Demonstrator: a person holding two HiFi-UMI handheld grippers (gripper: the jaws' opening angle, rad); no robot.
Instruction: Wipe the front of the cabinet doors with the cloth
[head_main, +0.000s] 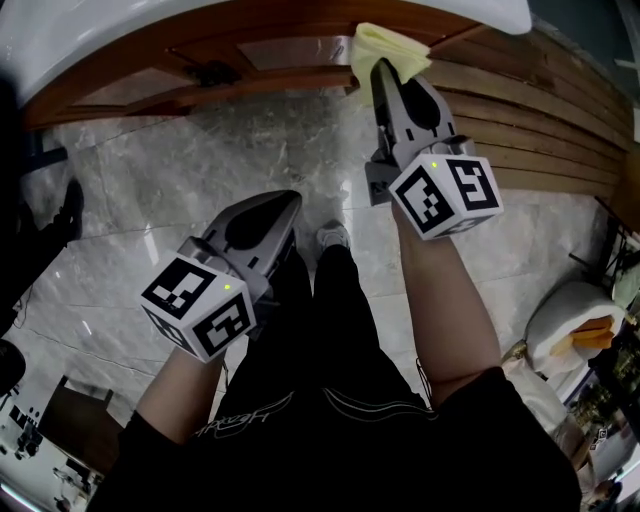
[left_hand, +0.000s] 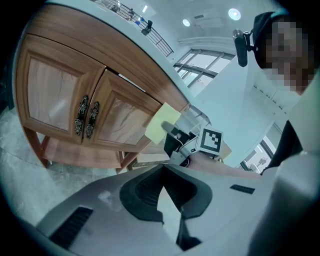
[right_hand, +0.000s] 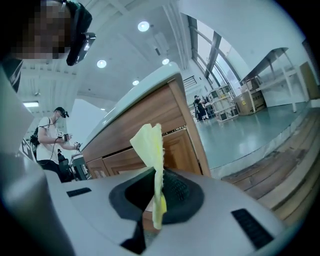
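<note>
One-handed: pinching cloth (head_main: 388, 45) in right gripper (head_main: 382, 68), holding it at far door (head_main: 290, 52) for wiping; resting closed, empty left gripper (head_main: 288, 203) near

The right gripper (head_main: 384, 70) is reaching ahead of and to the right of the left gripper (head_main: 288, 203), with the pale yellow fabric cloth (head_main: 386, 45) sitting between its jaws and sticking out beyond its tip. Just ahead of that tip, the brown wooden cabinet doors (left_hand: 107, 117) are standing under the white table (head_main: 100, 40); whether cloth and door are touching cannot be told. The left gripper, jaws together, is hanging further back over the grey marble floor (head_main: 200, 160).
</note>
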